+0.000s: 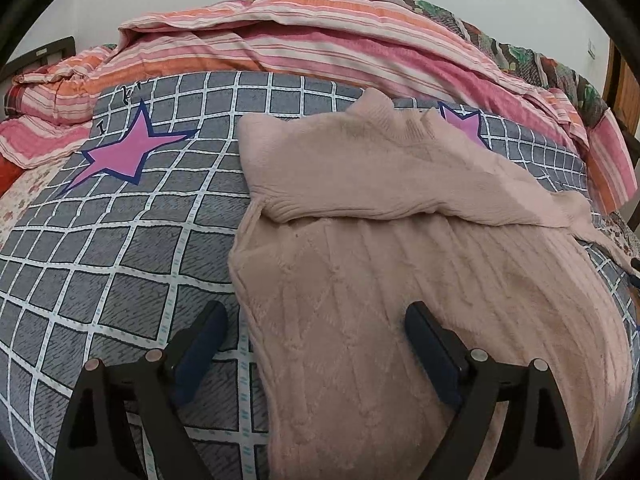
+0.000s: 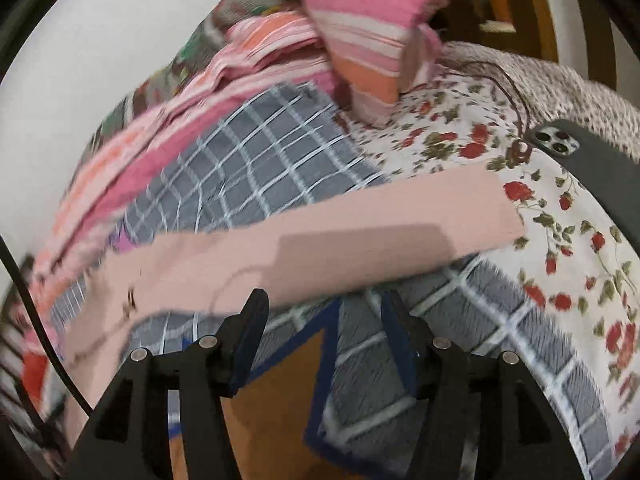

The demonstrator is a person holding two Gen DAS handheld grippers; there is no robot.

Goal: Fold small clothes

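A pale pink knitted sweater [image 1: 400, 280] lies flat on a grey checked blanket [image 1: 120, 248] with pink stars. One sleeve [image 1: 360, 172] is folded across its chest. My left gripper [image 1: 316, 320] is open and empty, straddling the sweater's left edge near the hem. In the blurred right wrist view, the other pink sleeve [image 2: 320, 236] stretches out over the blanket [image 2: 260, 152]. My right gripper [image 2: 324, 312] is open and empty just before that sleeve, above an orange star [image 2: 280, 392].
A pink and orange striped quilt [image 1: 320, 36] is bunched along the back by the wall. In the right wrist view a floral sheet [image 2: 560, 264] lies to the right, with a dark phone [image 2: 592, 160] and a cable [image 2: 516, 96] on it.
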